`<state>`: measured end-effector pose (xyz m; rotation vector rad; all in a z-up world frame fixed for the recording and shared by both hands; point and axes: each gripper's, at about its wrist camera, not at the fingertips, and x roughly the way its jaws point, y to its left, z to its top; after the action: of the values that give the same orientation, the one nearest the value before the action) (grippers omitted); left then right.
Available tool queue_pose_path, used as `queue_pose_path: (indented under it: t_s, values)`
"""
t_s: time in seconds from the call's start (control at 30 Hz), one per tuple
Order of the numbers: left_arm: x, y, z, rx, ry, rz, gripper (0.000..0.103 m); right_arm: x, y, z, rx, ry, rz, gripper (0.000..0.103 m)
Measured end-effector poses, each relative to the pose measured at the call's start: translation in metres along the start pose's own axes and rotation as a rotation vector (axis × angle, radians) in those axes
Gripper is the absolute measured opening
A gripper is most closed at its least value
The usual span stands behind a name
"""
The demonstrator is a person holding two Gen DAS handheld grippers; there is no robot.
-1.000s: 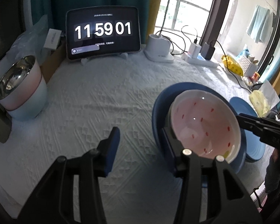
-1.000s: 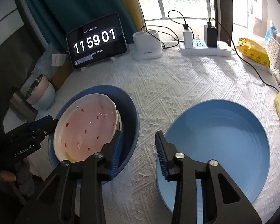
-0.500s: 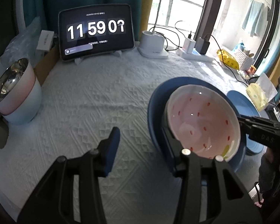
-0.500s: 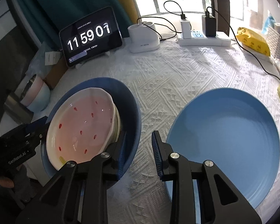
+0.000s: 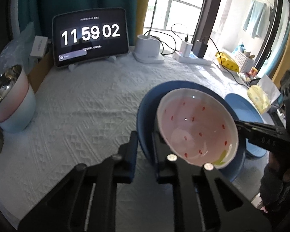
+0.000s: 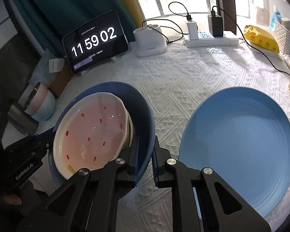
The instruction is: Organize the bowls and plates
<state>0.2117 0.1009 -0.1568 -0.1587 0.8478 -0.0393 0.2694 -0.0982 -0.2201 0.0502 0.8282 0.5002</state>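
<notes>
A dark blue bowl (image 5: 145, 106) (image 6: 143, 104) holds a pink-and-white strawberry-print plate (image 5: 195, 129) (image 6: 90, 131) and is lifted off the table. My left gripper (image 5: 144, 150) is shut on the bowl's left rim. My right gripper (image 6: 146, 154) is shut on the bowl's opposite rim; its arm shows in the left wrist view (image 5: 264, 135). A light blue plate (image 6: 239, 145) (image 5: 241, 104) lies flat on the table to the right.
Stacked pink and blue bowls with a steel one inside (image 5: 7, 104) (image 6: 39, 104) stand at the left edge. A tablet clock (image 5: 90, 36), white holder (image 5: 147, 48), power strip (image 6: 210, 38) and yellow packets (image 6: 261, 38) line the back and right.
Both grippers have closed on the dark blue bowl's rim from opposite sides. The bowl with the strawberry plate has tilted and risen slightly.
</notes>
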Motion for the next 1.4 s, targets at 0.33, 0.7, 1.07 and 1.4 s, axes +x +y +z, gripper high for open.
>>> queue_pose_path:
  t_s: [0.33, 0.7, 1.07, 1.4]
  values:
    - [-0.004, 0.000, -0.004, -0.030, 0.002, 0.005, 0.011, -0.004, 0.005, -0.002, -0.002, -0.013, -0.014, 0.014]
    - [-0.014, -0.005, -0.005, -0.031, -0.011, 0.008, 0.011, -0.015, 0.007, -0.003, -0.019, -0.024, -0.031, 0.013]
    - [-0.033, -0.020, 0.005, -0.004, -0.059, 0.015, 0.011, -0.038, 0.005, 0.003, -0.014, -0.065, -0.023, 0.013]
    - [-0.051, -0.044, 0.020, 0.015, -0.112, 0.011, 0.011, -0.066, -0.007, 0.014, 0.001, -0.124, -0.016, 0.013]
